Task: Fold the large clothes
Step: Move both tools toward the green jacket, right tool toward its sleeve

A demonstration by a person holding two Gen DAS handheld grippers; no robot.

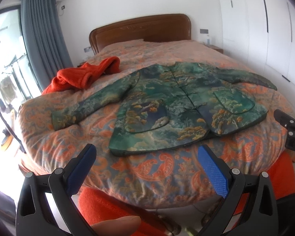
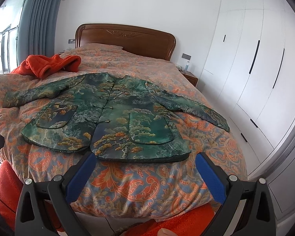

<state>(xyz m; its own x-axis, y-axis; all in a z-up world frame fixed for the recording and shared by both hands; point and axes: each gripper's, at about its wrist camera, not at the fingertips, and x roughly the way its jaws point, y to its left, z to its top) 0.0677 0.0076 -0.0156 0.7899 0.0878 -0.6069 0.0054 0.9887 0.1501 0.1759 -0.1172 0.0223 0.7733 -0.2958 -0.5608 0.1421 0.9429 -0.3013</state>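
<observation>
Two garments lie on my bed: an orange fleece bunched far left, then the green brocade jacket spread flat, sleeves out. Left gripper and right gripper hover before its hem, jaws wide apart, empty.

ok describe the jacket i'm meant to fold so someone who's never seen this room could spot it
Start at the bed with the wooden headboard and orange paisley quilt. The jacket lies spread flat, front up, on the near half, sleeves out to both sides. It is green with a tree-and-cloud print and knot buttons, unlike the plain orange garment bunched up behind it.
</observation>
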